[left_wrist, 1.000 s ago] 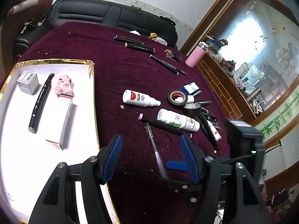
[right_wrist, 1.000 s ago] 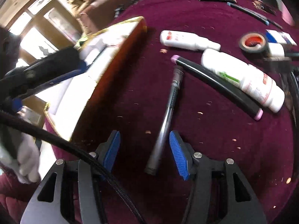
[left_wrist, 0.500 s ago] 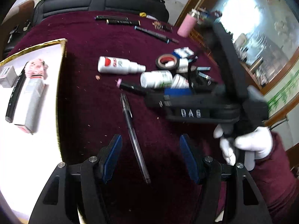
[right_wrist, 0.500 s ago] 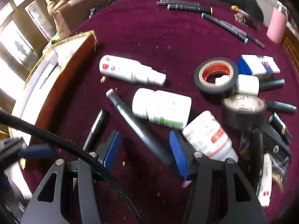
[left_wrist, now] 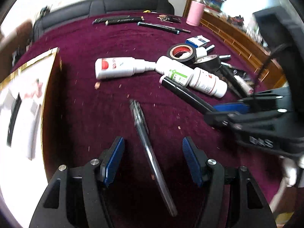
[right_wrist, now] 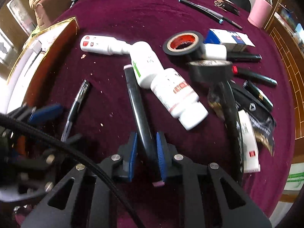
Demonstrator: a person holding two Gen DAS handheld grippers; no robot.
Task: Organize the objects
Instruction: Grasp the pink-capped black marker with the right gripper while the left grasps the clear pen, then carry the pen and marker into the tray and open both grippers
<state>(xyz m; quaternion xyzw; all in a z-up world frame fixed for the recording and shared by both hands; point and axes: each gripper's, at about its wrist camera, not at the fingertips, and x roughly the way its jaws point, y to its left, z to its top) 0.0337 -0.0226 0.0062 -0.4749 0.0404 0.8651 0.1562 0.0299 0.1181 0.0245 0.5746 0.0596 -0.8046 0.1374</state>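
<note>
The right gripper (right_wrist: 146, 149) was closing its jaws around the black marker (right_wrist: 137, 102) on the counter (right_wrist: 117, 30) — probably to carry it to the tray (left_wrist: 49, 60). The left gripper (left_wrist: 153, 158) stood half open over a pen (left_wrist: 150, 148), touching nothing.

The tray (left_wrist: 48, 87) was cut off at the left edge, its contents smeared beyond naming. The black marker (right_wrist: 139, 114) ran under the right gripper's (right_wrist: 146, 152) pads; its labelling, perhaps printed, was unreadable.
</note>
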